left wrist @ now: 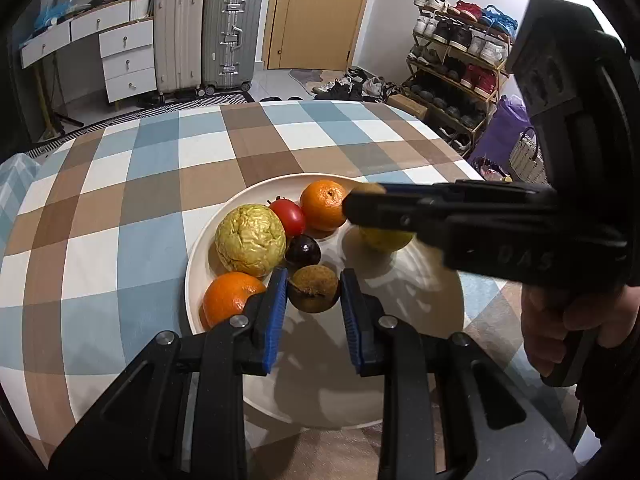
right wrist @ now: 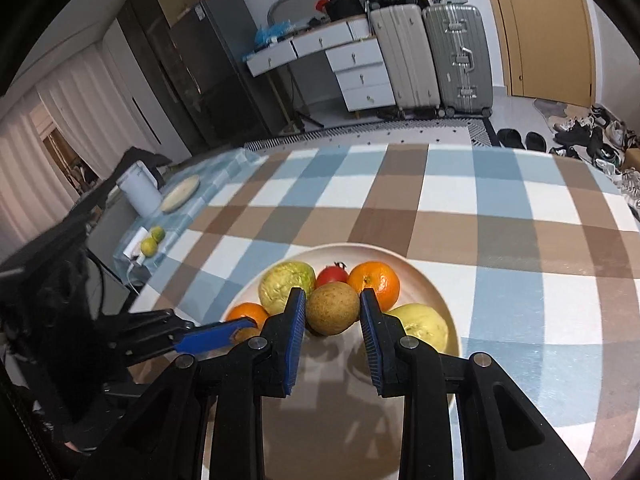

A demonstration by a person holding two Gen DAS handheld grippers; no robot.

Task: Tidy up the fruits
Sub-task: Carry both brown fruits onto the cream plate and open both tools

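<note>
Left wrist view: above the round cream plate (left wrist: 420, 400), the left gripper (left wrist: 313, 286) clamps a brown rough-skinned round fruit (left wrist: 313, 288). The right gripper (right wrist: 332, 308) pinches a second tan round fruit (right wrist: 332, 309) (also over that plate).

Cream plate (left wrist: 208, 240), orange mandarins (left wrist: 323, 205), red tomato (left wrist: 289, 217), blue-brown-white chequered tablecloth (left wrist: 120, 200)

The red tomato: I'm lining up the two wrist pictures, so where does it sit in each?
Left wrist: the red tomato is on the plate, left of centre, between the wrinkled green fruit and the far orange.
Right wrist: the tomato is at the plate's far side, same neighbours.
Shared landmark: the silver suitcase.
</note>
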